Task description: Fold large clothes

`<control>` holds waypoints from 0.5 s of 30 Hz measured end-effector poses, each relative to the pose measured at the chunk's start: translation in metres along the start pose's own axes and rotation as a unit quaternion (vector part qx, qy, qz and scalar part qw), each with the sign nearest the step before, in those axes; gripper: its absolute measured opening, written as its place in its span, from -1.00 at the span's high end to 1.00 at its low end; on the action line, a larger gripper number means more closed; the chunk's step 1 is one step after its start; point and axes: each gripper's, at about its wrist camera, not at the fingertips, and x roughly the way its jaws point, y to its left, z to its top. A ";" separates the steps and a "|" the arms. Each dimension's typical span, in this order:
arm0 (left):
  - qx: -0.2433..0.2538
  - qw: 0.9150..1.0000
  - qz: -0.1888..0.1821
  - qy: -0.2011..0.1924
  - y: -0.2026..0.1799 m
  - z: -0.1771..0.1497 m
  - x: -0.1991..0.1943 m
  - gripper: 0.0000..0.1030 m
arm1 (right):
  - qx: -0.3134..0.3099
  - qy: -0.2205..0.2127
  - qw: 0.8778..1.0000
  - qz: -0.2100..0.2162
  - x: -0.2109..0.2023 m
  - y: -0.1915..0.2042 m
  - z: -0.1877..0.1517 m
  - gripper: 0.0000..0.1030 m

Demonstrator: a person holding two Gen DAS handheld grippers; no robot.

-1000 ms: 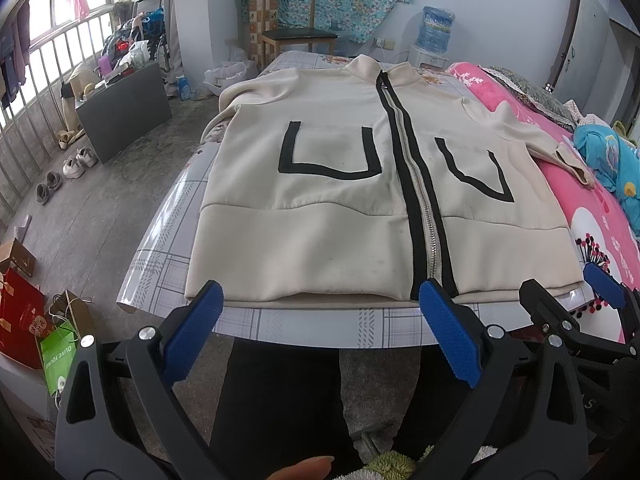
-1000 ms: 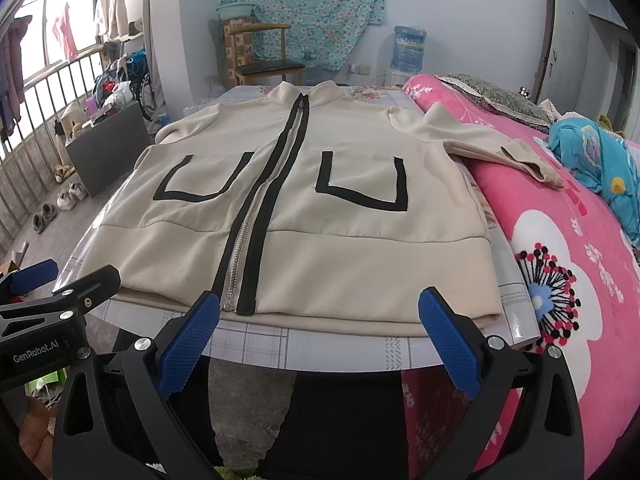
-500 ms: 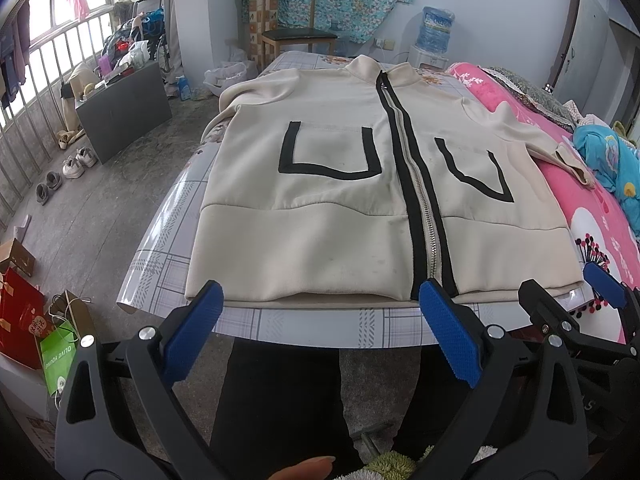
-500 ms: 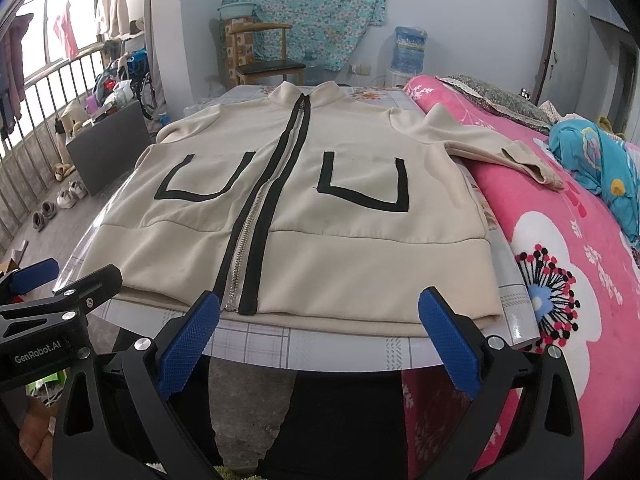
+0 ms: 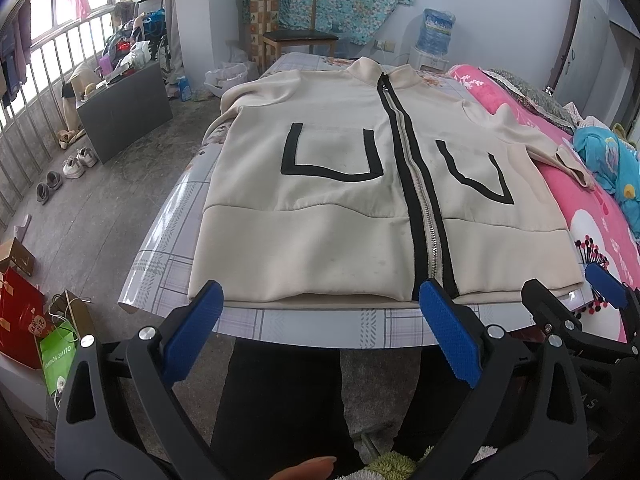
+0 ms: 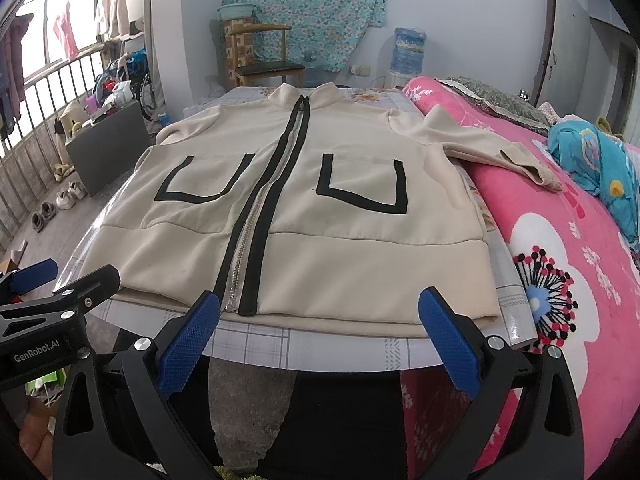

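The jacket (image 5: 320,240) is matt beige cloth with a metal zip (image 5: 424,200). The tabletop (image 5: 320,324) wears a glossy checked plastic cover. Each gripper, left gripper (image 5: 320,320) and right gripper (image 6: 320,320), has matt black plastic arms and rough blue textured pads (image 6: 188,344).

Black-framed tongs (image 6: 318,338) with textured blue pads (image 6: 186,346), silver screws, "GenRobot.AI" lettering; person wears black trousers (image 5: 280,392).

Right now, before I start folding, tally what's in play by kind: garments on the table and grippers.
Beige zip jackets on the table: 1
Grippers: 2, the left gripper and the right gripper, both open and short of the hem
Total: 3
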 end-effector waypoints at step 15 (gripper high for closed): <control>0.000 1.000 0.000 -0.003 0.003 0.004 -0.005 -0.84 | 0.000 -0.002 1.000 -0.001 -0.003 -0.001 0.003 -0.88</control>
